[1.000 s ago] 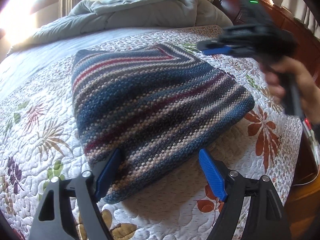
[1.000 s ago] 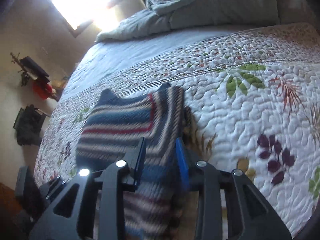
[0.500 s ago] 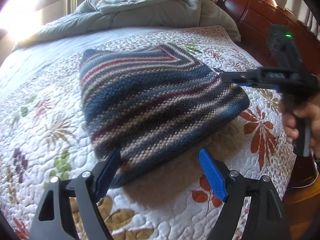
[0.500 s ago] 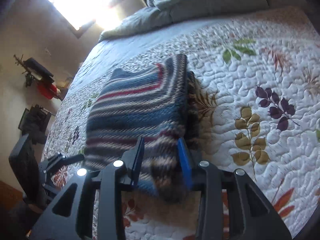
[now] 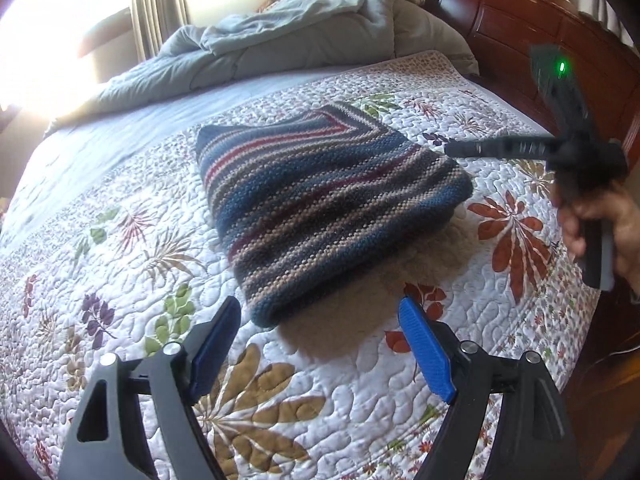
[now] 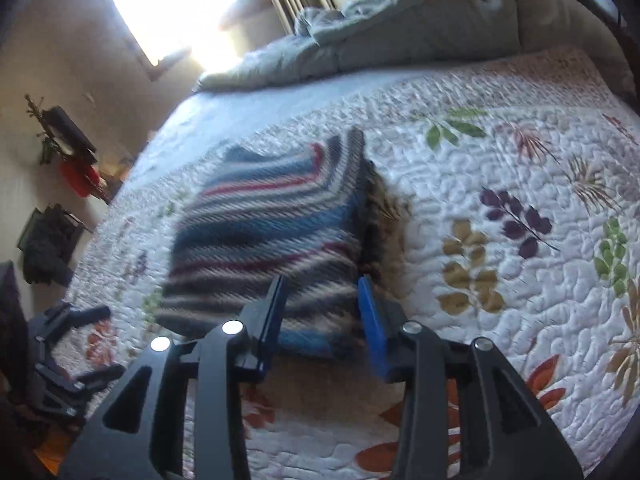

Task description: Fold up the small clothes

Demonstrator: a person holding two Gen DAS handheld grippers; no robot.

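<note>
Left wrist: our left gripper [image 5: 320, 338] hangs spread wide, empty; the folded striped knit [image 5: 320, 208] lies flat on the quilt [image 5: 120, 264] ahead. Right wrist: our right gripper [image 6: 322, 308], jaws just opening, nothing between them, knit beyond.

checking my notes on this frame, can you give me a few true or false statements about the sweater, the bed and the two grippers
1. The striped sweater lies folded on the quilt. True.
2. The left gripper is clamped on the sweater. False: its jaws stand wide open, clear of it.
3. A grey duvet is bunched at the far end of the bed. True.
4. The right gripper holds the sweater in the air. False: it holds nothing; the sweater rests on the quilt.
</note>
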